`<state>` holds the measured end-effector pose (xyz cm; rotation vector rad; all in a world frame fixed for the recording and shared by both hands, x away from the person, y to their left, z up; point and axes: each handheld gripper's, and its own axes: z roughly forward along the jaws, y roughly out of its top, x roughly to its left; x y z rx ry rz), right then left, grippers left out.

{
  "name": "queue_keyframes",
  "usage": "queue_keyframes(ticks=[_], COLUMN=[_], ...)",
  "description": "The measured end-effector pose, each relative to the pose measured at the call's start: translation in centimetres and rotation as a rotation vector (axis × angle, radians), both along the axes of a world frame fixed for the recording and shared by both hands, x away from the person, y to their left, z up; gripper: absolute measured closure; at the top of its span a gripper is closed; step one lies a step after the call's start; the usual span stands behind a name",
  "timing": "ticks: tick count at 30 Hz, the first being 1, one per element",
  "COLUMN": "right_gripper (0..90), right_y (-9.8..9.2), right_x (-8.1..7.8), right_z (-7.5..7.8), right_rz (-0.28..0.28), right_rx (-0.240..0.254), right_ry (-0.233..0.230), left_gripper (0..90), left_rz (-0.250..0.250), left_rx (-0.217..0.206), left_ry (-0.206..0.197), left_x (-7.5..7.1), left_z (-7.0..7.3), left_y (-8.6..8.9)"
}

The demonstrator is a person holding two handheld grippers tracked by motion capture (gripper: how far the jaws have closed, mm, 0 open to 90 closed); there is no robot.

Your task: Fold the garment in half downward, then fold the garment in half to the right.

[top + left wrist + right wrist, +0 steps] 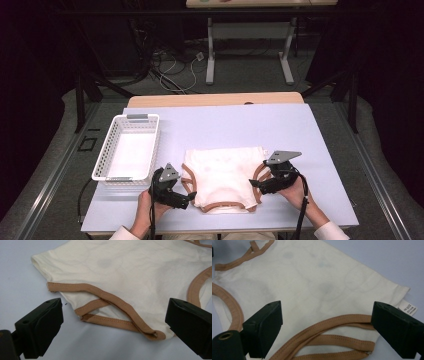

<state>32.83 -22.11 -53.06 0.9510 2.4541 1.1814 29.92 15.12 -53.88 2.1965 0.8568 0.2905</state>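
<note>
A cream sleeveless top (222,175) with tan trim lies folded flat on the pale table cover (225,125), near the front edge. My left gripper (190,197) sits at its lower left corner, jaws open and pointing at the cloth. In the left gripper view the top (125,270) shows its tan armhole edge lying between the wide-apart jaws of that gripper (113,325), untouched. My right gripper (255,186) is at the top's right side, open. In the right gripper view the top (312,277) lies under and between the spread jaws of that gripper (327,327), with tan trim between them.
A white plastic basket (127,117) stands on the left part of the table, close to my left gripper. A small white care label (409,308) sticks out at the top's edge. Bare table cover stretches behind and to the right of the top.
</note>
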Motion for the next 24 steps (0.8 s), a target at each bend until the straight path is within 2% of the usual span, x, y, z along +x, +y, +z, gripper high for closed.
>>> queue_keyframes(ticks=[9, 14, 16, 19, 24], right_gripper=[5.5, 3.1, 2.6, 2.6, 2.8], right_y=[0.5, 0.7, 0.7, 0.7, 0.7], right_x=[1.0, 1.4, 1.3, 1.4, 1.5], right_z=[0.0, -0.2, -0.1, -0.4, -0.6], right_rz=[0.002, -0.001, 0.0, 0.001, 0.0], right_rx=[0.009, 0.008, 0.001, 0.028, 0.013], right_ry=[0.006, -0.003, 0.0, 0.011, 0.018], left_gripper=[0.2, 0.2, 0.2, 0.6, 2.0], left_rz=[0.01, 0.028, 0.031, 0.038, 0.064], left_rx=[-0.002, -0.021, -0.014, 0.01, 0.015], left_ry=[-0.007, 0.005, 0.004, 0.018, 0.024], left_x=[0.2, 0.2, 0.2, 0.3, 0.4], left_z=[-0.1, -0.2, -0.2, -0.4, -0.5], left_y=[0.1, 0.2, 0.1, 0.0, 0.1])
